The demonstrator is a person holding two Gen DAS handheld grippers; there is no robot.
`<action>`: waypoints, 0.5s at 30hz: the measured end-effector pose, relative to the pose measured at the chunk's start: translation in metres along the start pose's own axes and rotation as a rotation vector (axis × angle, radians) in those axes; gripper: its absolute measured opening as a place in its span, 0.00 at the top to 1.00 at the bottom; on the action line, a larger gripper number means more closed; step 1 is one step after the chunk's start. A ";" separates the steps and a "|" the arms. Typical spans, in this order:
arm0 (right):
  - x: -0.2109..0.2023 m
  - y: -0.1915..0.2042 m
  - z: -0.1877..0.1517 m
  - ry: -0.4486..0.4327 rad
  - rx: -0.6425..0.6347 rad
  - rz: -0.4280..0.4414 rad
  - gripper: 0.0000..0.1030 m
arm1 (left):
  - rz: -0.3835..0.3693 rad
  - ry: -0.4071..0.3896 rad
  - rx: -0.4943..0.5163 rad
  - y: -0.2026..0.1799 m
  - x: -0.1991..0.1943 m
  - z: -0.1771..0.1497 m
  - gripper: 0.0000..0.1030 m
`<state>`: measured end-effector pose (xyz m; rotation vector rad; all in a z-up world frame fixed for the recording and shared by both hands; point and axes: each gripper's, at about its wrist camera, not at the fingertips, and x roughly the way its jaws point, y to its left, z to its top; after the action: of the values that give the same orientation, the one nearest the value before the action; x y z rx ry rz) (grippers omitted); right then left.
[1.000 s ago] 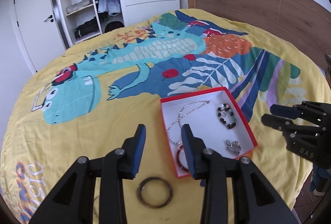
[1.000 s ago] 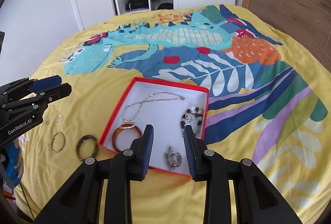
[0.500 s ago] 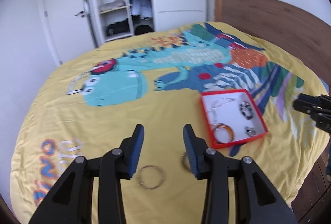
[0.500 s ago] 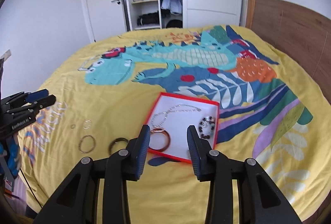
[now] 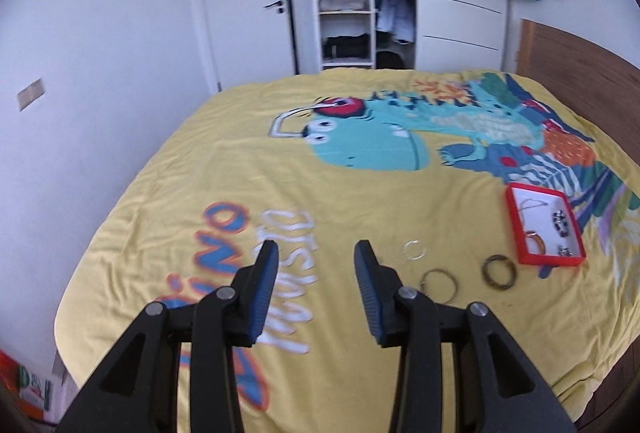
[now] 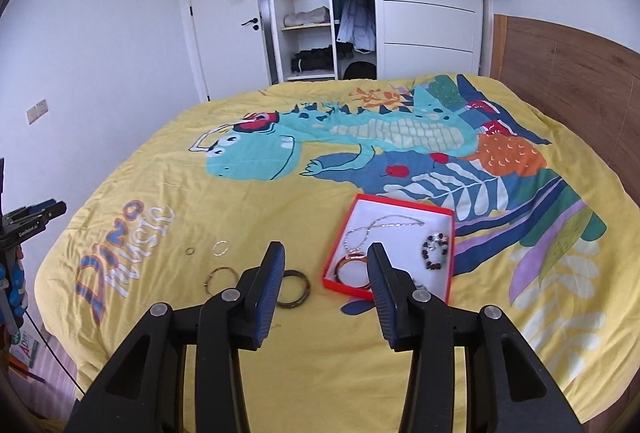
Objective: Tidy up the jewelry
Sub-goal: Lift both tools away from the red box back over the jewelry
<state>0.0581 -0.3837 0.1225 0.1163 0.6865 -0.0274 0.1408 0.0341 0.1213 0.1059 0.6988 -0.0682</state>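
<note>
A red-rimmed white tray (image 6: 406, 213) (image 5: 513, 221) lies on the yellow bedspread. It holds a silver necklace (image 6: 376, 229), an orange bangle (image 6: 352, 267) and a dark bead bracelet (image 6: 434, 251). Loose on the bed left of the tray lie a dark bangle (image 6: 296, 289) (image 5: 499, 271), a thin gold bangle (image 6: 218, 277) (image 5: 439, 281), a pale ring (image 6: 221, 247) (image 5: 415, 250) and a small ring (image 6: 189, 251). My left gripper (image 5: 316, 273) is open and empty, high above the bed's near left part. My right gripper (image 6: 326, 273) is open and empty, above the bed in front of the tray.
The bedspread (image 6: 280, 201) has a dinosaur print. A wooden headboard (image 6: 568, 73) stands at the right. An open wardrobe (image 6: 320, 13) and a white door (image 6: 228, 21) stand behind the bed. The left gripper also shows at the left edge of the right wrist view (image 6: 28, 221).
Both grippers have pulled back and up from the tray. The left one has swung left, so the tray and loose bangles now lie to its right. Both stay open and empty.
</note>
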 end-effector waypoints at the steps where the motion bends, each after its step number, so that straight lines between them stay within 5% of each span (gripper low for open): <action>1: 0.000 0.002 -0.001 0.001 -0.001 0.001 0.59 | 0.008 0.004 -0.020 0.011 -0.002 -0.006 0.64; 8: 0.007 0.014 -0.017 0.033 0.006 0.018 0.59 | 0.048 0.069 -0.091 0.046 0.011 -0.039 0.63; 15: 0.035 0.024 -0.027 0.093 -0.002 0.032 0.59 | 0.038 0.140 -0.097 0.040 0.044 -0.053 0.63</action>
<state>0.0698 -0.3560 0.0818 0.1272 0.7779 0.0092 0.1449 0.0794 0.0554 0.0312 0.8382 0.0100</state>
